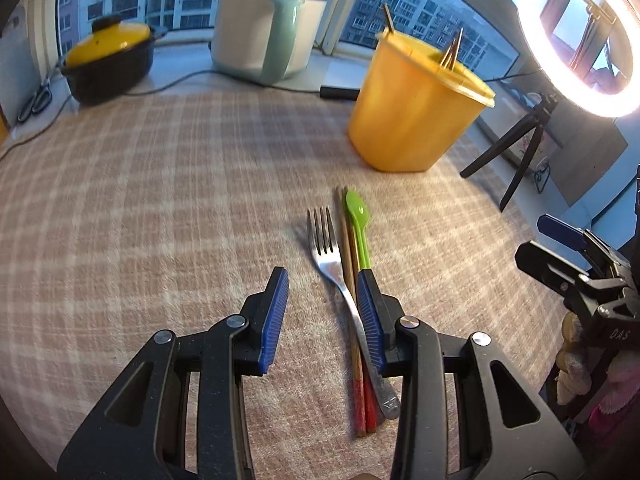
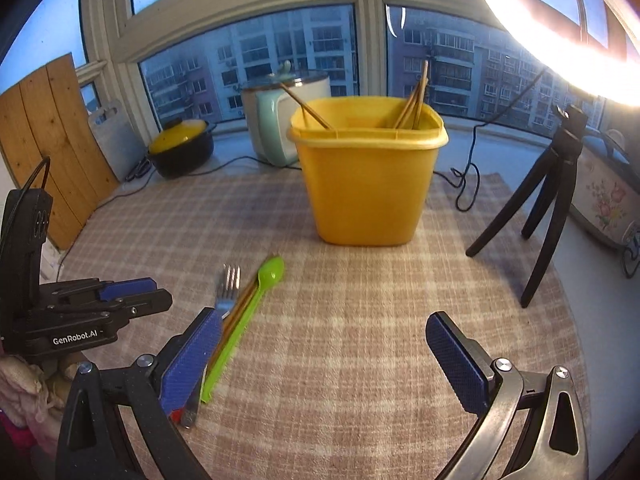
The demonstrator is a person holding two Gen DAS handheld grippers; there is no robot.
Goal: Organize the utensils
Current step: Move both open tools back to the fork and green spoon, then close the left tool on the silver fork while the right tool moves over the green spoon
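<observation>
A steel fork point(image 1: 329, 254), wooden chopsticks with red ends point(image 1: 347, 264) and a green plastic spoon point(image 1: 357, 212) lie side by side on the plaid cloth. A yellow holder point(image 1: 412, 108) with several chopsticks in it stands behind them. My left gripper point(image 1: 323, 276) is open just above the cloth, its right finger over the fork handle. My right gripper point(image 2: 322, 328) is open and empty, its left finger beside the same fork point(image 2: 227, 284), chopsticks point(image 2: 236, 312) and spoon point(image 2: 256, 300). The holder point(image 2: 366, 184) is straight ahead.
A black pot with a yellow lid point(image 1: 110, 62) and a white-green cooker point(image 1: 268, 28) stand by the window. A ring light point(image 1: 580, 32) on a black tripod point(image 2: 548, 200) stands at the right. A cable point(image 2: 464, 188) lies behind the holder. Wooden boards point(image 2: 44, 140) lean at the left.
</observation>
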